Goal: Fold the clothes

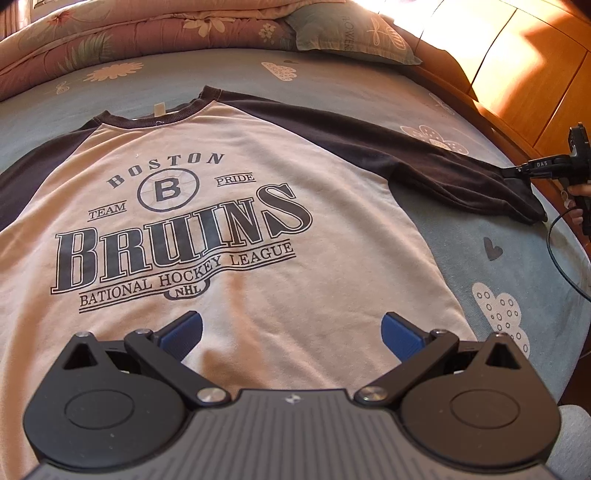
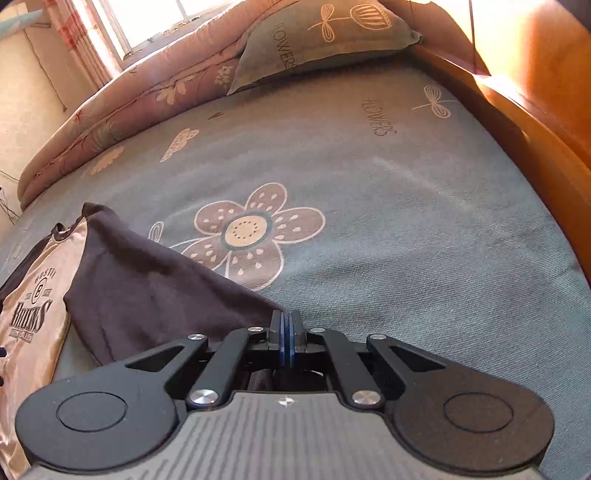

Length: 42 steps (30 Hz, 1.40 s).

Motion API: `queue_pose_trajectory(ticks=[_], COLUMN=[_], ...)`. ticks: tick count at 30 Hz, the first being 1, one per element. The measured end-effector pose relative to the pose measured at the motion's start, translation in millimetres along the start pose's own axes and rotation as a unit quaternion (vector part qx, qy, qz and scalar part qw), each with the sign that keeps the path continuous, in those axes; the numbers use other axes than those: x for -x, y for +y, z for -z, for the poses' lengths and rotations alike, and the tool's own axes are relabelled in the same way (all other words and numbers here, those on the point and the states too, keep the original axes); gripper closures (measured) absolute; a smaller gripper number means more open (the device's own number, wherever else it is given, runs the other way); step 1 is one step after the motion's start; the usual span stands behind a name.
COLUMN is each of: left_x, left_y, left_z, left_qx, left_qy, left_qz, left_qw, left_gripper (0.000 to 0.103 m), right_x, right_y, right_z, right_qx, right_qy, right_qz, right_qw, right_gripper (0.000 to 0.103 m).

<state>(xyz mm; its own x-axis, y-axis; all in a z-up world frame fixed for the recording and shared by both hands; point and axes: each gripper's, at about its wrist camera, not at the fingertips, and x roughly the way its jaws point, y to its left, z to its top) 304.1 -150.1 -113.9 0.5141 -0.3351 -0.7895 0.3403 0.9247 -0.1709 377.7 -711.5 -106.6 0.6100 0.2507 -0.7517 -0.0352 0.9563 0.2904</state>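
A cream T-shirt [image 1: 240, 258] with dark sleeves and a "Boston Bruins" print lies face up on the bed, collar toward the far side. My left gripper [image 1: 291, 325] hovers open over its lower middle, nothing between the blue pads. The shirt's right dark sleeve [image 1: 443, 170] stretches out to the right, where my right gripper [image 1: 511, 172] pinches its cuff. In the right wrist view that gripper [image 2: 286, 325] is shut, pads pressed together on the dark sleeve [image 2: 147, 288], which rises off the sheet toward the jaws. The cream shirt body [image 2: 40, 295] shows at the left edge.
The blue-grey flowered bedsheet [image 2: 369, 221] spreads around the shirt. A folded pink quilt [image 1: 129, 33] and a pillow [image 1: 351, 33] lie along the far side. The wooden bed frame [image 1: 517, 74] runs on the right. A person's hand [image 1: 578, 192] and a cable [image 1: 554, 258] are beside it.
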Motion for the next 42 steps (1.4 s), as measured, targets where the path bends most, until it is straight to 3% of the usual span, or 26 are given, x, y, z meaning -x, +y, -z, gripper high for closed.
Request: queue_pose_trajectory(ticks=[4,9,11,13,18,22,24,28,31,34,38,40,42], left_x=[1.2,5.7,5.9,5.4,5.1,7.9,8.9,11.0,10.3,6.7,7.3,8.1,7.1], left_y=[5.1,9.4,10.1,9.1,1.2,0.0,0.7,3.0,5.3,6.7,5.2,8.8,13.2], left_z=[0.9,1.5,2.2,3.3,4.6,3.3,2.6,3.0,4.1,5.0,5.9,5.3,3.8], left_qx=[0.007,0.011,0.016,0.018,0.011,0.012,0.014,0.013,0.018,0.026,0.017,0.021,0.028], left_qy=[0.000,-0.008,-0.011,-0.010,-0.006,-0.008,-0.009,-0.008,-0.008,-0.003,-0.001,-0.002,-0.003], left_qz=[-0.005,-0.003,-0.001,0.004,0.012,0.011,0.007,0.004,0.005,0.007,0.010,0.009,0.000], left_qw=[1.0000,0.9999,0.9998,0.9998,0.9999,0.9998,0.9998,0.9999,0.9998,0.9996,0.9998,0.9997,0.9996], left_gripper=[0.001,0.001,0.001,0.001,0.001,0.001,0.001,0.001,0.001,0.001,0.001,0.001,0.001], right_x=[-11.1,45.4,67.7,81.1,67.4,54.1,47.3,56.9,73.6,72.8,68.0,72.6,71.4], right_y=[-4.4,-7.1,-9.6,-15.8,-33.2,-35.3,-30.1,-19.9,-28.0,-30.8,-19.2,-3.9,23.8], right_z=[4.6,32.1,49.2,71.2,116.2,122.2,115.8,106.9,98.8,90.7,88.6,87.8,78.8], right_qx=[-0.023,-0.089,-0.123,-0.166,-0.274,-0.328,-0.314,-0.282,-0.274,-0.256,-0.231,-0.215,-0.176], right_qy=[-0.005,-0.100,-0.119,-0.125,-0.106,-0.147,-0.147,-0.180,-0.202,-0.182,-0.151,-0.167,-0.173], right_qz=[0.037,0.038,0.052,0.056,0.022,-0.011,0.008,0.051,0.078,0.116,0.214,0.223,0.200], right_qw=[0.999,0.990,0.984,0.977,0.956,0.933,0.938,0.941,0.937,0.942,0.937,0.936,0.948], right_gripper=[0.089,0.074,0.061,0.056,0.055,0.056,0.080,0.088,0.089,0.087,0.081,0.075,0.069])
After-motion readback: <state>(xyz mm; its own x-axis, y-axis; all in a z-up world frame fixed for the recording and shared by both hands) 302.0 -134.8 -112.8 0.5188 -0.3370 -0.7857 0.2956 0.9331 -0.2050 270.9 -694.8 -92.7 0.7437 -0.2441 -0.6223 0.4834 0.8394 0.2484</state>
